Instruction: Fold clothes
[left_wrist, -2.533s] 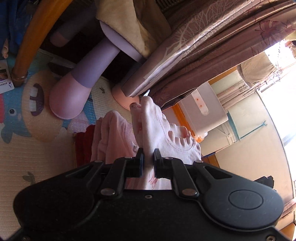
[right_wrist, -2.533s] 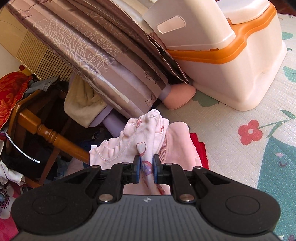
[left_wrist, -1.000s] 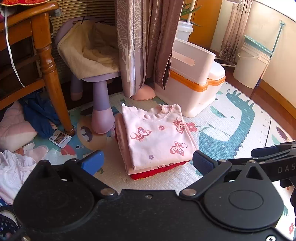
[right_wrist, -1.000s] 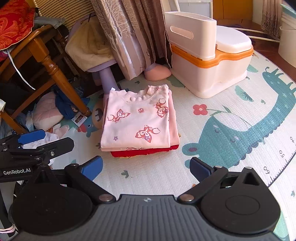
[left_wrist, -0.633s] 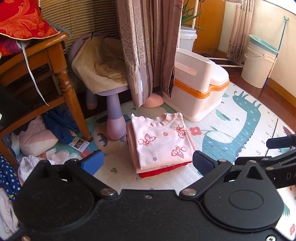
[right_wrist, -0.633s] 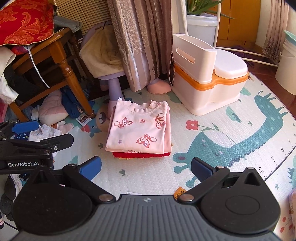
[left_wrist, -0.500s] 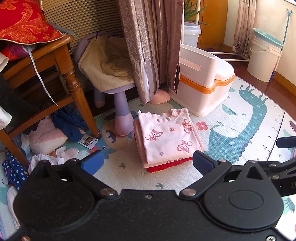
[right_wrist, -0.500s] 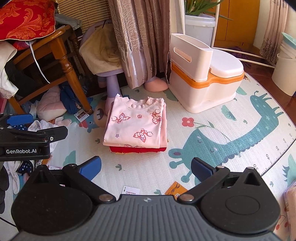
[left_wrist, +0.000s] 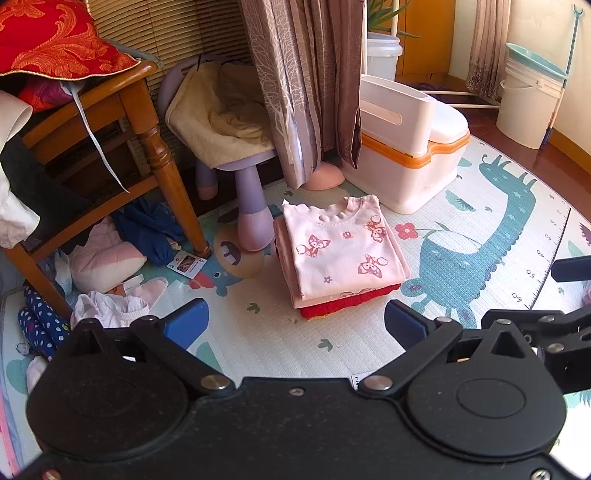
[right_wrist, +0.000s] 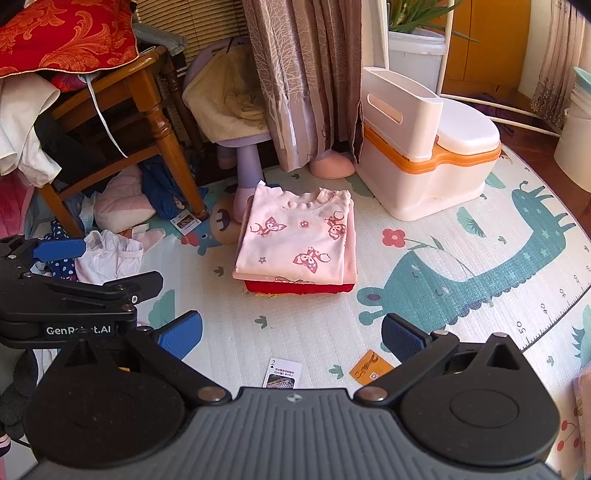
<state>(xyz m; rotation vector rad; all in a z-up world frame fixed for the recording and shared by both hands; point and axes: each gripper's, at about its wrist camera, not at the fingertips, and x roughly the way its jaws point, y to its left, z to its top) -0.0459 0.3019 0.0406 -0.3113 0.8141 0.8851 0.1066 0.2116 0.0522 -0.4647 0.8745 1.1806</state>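
Hovering above the mat (right_wrist: 314, 332), left gripper (left_wrist: 293, 323) and right gripper (right_wrist: 291, 332) both gape, empty. Folded shirt (right_wrist: 295, 236) tops the stack. Next, judged: fetch a loose garment (right_wrist: 110, 254) beside the chair (right_wrist: 162, 140).

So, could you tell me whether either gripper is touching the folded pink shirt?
Apart. The right wrist view shows bare mat between both open grippers and the shirt.
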